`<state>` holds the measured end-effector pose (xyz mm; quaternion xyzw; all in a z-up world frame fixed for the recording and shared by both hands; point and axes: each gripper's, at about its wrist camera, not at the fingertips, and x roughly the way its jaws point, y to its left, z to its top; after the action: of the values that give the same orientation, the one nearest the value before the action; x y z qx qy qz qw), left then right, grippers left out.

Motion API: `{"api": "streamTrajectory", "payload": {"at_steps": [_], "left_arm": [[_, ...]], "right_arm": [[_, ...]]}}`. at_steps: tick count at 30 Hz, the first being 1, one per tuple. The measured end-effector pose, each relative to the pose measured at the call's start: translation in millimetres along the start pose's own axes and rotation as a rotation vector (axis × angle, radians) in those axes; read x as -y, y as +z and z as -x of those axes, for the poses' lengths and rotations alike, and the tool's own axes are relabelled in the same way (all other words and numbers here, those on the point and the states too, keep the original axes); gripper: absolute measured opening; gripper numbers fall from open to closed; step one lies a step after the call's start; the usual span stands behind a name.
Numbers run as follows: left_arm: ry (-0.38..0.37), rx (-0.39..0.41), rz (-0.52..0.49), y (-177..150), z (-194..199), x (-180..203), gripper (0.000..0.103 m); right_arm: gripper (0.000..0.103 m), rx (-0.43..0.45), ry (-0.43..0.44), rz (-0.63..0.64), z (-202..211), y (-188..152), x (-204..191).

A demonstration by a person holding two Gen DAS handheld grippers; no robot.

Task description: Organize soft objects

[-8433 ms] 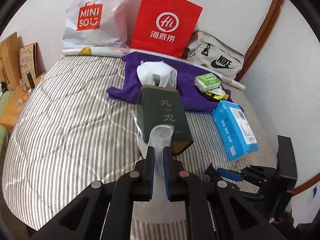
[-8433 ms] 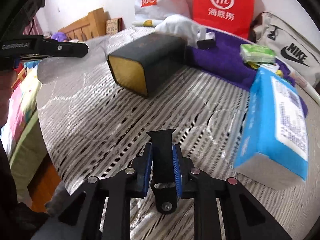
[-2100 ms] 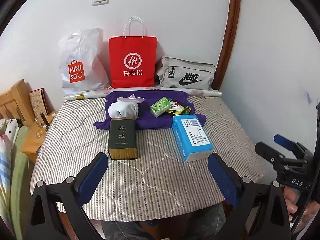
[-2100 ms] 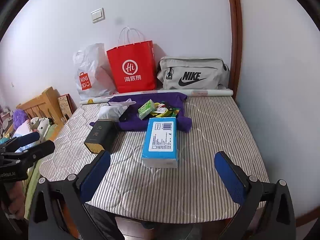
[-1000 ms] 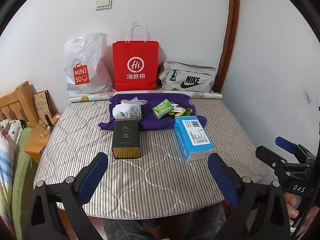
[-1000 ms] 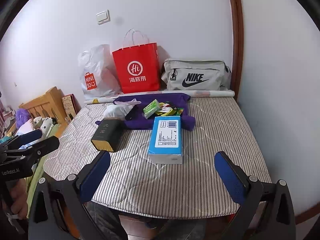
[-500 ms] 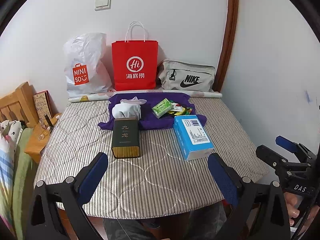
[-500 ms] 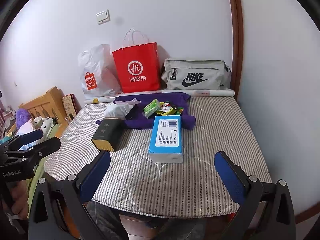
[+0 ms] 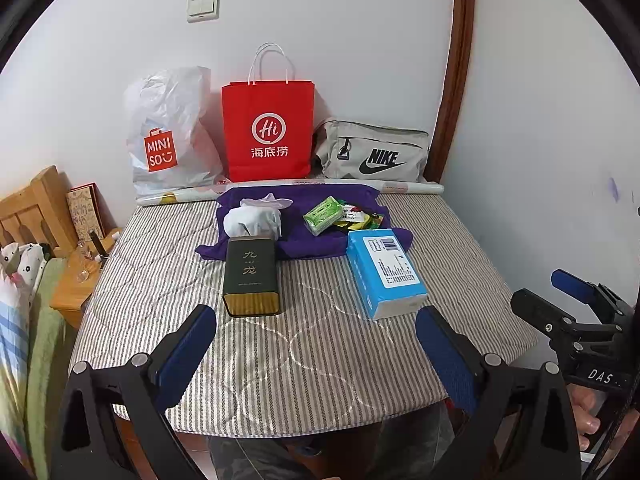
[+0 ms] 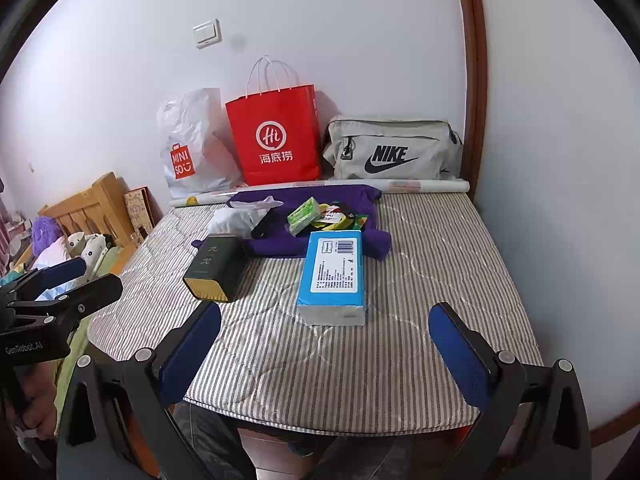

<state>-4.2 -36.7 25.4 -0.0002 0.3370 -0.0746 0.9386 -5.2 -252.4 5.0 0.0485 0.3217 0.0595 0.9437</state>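
Blue tissue pack flat on striped mattress, purple cloth spread behind

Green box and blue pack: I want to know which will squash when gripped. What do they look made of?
Green box: probably metal tin, with a dark satin face, gold end and crisp rounded edges. Blue pack: glossy plastic film, white paper showing through its end; likely tissues, so it is the soft one.

You have three bags by the wall, one purple cloth, one dark tin, one blue tissue pack, one green packet.
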Motion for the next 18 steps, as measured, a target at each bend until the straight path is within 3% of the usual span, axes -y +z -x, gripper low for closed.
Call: {"api": "streamTrajectory", "payload": {"at_steps": [18], "left_arm": [[0.001,0.001,0.001,0.2,0.6,-2.1,0.101]], "right_arm": [[0.102,0.001,-0.001,-0.002,0.8,-0.4,-1.3]]}}
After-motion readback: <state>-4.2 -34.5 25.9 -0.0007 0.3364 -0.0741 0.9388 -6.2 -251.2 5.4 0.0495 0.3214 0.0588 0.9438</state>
